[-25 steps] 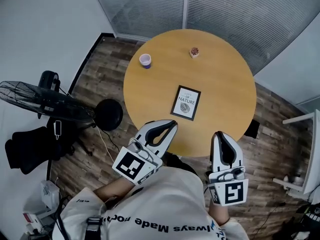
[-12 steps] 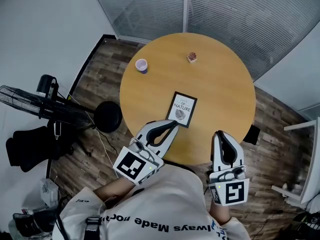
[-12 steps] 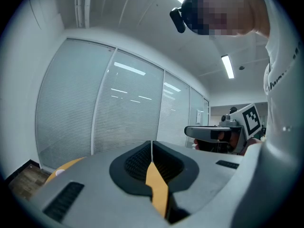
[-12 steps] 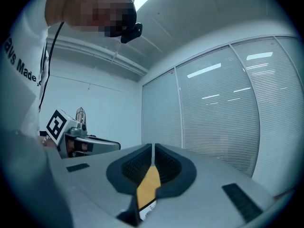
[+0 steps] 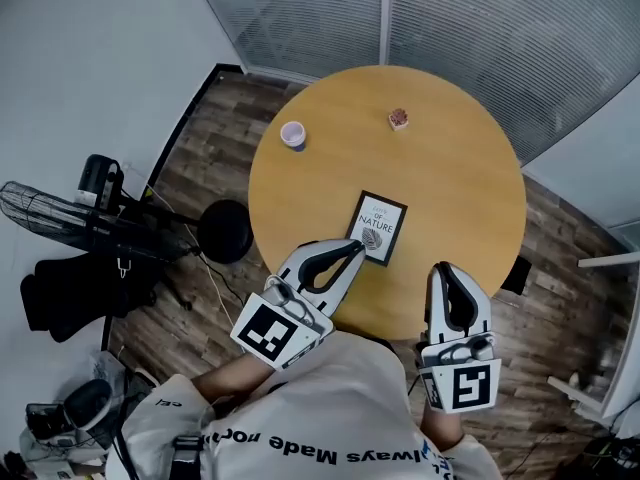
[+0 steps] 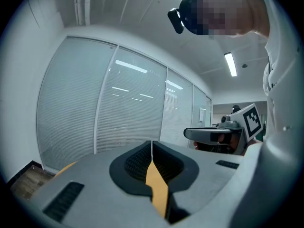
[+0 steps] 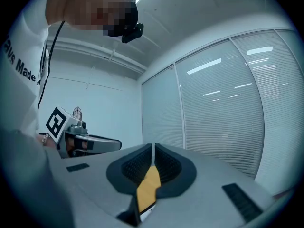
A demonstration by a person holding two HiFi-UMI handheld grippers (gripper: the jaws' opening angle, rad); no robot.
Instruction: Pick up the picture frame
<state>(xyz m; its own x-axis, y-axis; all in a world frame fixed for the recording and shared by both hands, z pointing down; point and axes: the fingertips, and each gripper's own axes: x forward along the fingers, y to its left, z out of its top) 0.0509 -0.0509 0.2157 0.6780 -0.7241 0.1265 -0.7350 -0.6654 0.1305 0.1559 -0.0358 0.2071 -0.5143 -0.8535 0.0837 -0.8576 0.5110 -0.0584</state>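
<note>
Left gripper [image 5: 353, 247] and right gripper [image 5: 445, 269] keep jaws clenched on nothing — 1 cup [image 5: 293, 134], contents unreadable.

Head view: even, cool, muted light with soft shadows. Print on the picture frame [image 5: 378, 227] is legible; the edges bow. Gripper views: ceiling strip light [image 6: 231, 64] overhead, glare streaks on the glass partition [image 6: 128, 108], dark round vignette, strong barrel distortion.
</note>
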